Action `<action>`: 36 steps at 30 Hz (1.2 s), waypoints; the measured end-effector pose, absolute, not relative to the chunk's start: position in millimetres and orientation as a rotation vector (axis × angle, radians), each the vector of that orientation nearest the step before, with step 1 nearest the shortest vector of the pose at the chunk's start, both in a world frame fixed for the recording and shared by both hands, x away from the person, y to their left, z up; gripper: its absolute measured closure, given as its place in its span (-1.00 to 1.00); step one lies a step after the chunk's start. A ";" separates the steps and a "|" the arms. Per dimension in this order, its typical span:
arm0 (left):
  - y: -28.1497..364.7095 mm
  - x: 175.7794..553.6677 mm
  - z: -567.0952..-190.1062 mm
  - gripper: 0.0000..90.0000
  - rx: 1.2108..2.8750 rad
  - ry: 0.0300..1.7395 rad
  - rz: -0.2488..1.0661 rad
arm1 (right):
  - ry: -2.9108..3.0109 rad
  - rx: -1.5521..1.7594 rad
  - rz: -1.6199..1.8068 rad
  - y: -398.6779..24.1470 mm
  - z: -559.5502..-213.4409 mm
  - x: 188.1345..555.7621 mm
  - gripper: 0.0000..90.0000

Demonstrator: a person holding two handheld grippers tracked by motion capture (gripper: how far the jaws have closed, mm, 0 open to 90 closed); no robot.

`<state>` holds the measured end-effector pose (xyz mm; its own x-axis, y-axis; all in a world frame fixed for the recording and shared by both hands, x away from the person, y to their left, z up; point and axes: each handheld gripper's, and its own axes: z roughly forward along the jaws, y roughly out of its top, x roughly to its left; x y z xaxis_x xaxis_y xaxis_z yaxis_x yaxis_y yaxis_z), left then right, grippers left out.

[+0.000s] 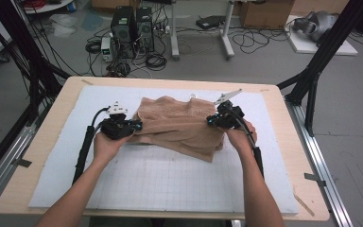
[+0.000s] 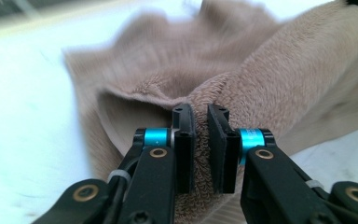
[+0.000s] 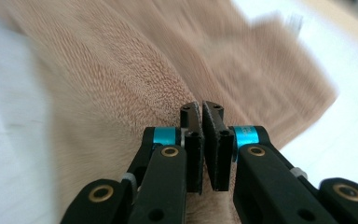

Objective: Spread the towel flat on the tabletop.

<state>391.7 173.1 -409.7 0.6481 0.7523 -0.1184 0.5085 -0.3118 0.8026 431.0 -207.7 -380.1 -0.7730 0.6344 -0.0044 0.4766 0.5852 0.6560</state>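
Your left hand-held gripper (image 2: pixel 201 140) pinches a fold of the tan, fleecy towel (image 1: pixel 179 125); your right hand-held gripper (image 3: pixel 201 140) clamps its opposite edge. The rumpled towel lies mid-desk on the white gridded mat (image 1: pixel 170 184).

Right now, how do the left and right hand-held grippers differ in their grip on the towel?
The left hand-held gripper pinches a thick fold, so its jaws stand a little apart with pile between them; the right hand-held gripper has its jaws almost together on thinner cloth. In the high view the left one sits at the brown towel's left edge, the right at its right edge, slightly farther up the table. Both are clamped on the towel.
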 end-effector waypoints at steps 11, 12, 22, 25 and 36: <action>196.0 373.7 -382.7 0.32 1.957 0.886 0.386 | 2.573 0.895 1.042 -209.2 -374.0 422.2 0.62; 196.8 370.5 -379.8 0.30 1.957 0.869 0.389 | 2.569 0.877 1.074 -210.3 -369.2 417.1 0.62; 185.7 366.9 -389.4 0.25 2.060 0.811 0.358 | 2.595 0.696 1.111 -208.9 -365.9 363.7 0.45; 179.0 376.3 -399.9 0.24 2.092 0.839 0.353 | 2.602 0.771 1.073 -210.3 -385.4 369.3 0.29; 174.8 388.8 -412.9 0.82 2.116 0.886 0.310 | 2.628 0.792 0.992 -196.0 -420.0 390.3 0.81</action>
